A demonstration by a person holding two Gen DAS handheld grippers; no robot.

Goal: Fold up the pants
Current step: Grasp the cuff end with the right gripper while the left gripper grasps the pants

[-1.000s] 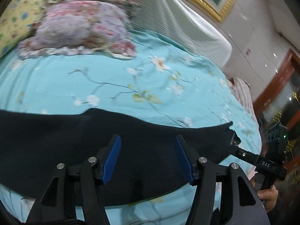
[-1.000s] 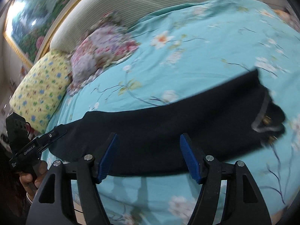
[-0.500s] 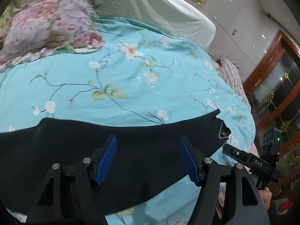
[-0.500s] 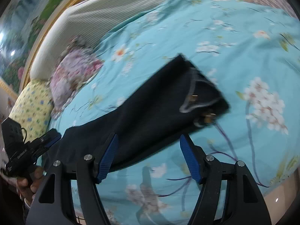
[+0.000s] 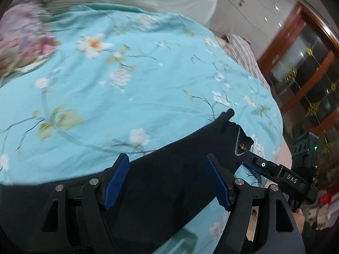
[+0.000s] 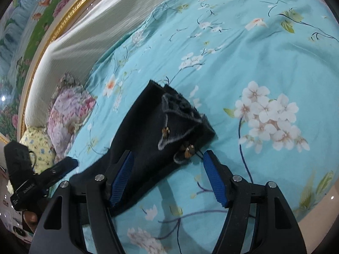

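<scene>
Left tool (image 5: 167, 182) has just been widening, empty; right tool (image 6: 167, 177) gapes.

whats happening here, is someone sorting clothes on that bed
A person with a gripper in each hand is folding dark pants laid flat on a blue floral bedspread. The right gripper is open over the waistband end; the left gripper, its jaws just opening wider, is over the middle. Neither grips the fabric yet.
</scene>
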